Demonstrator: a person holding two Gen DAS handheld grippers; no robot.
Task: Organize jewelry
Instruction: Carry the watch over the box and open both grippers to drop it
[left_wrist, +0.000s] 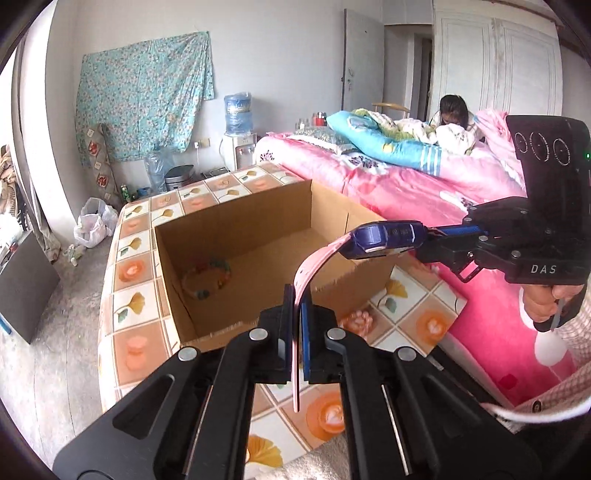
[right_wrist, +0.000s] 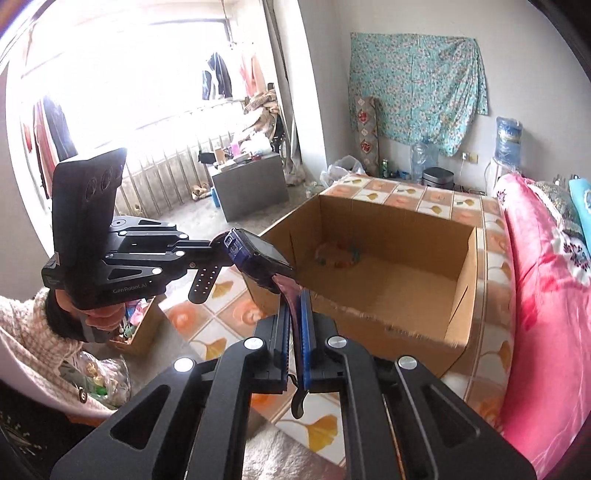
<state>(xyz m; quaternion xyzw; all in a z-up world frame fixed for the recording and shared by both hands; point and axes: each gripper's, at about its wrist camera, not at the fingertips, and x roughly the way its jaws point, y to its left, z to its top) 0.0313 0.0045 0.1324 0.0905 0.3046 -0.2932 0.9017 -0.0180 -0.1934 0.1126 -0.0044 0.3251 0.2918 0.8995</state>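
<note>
So far only a beaded bracelet (left_wrist: 207, 277) lies in the cardboard box (left_wrist: 258, 206). Both the left gripper (left_wrist: 295, 332) and the right gripper (right_wrist: 295, 332) pinch a strap of the watch (left_wrist: 384, 240), held above the box's near rim and not yet inside.

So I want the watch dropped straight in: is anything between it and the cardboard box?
Nothing visible. The watch, held by its straps in the left gripper and right gripper, hangs above the cardboard box's open top; only a bead bracelet lies inside.
</note>
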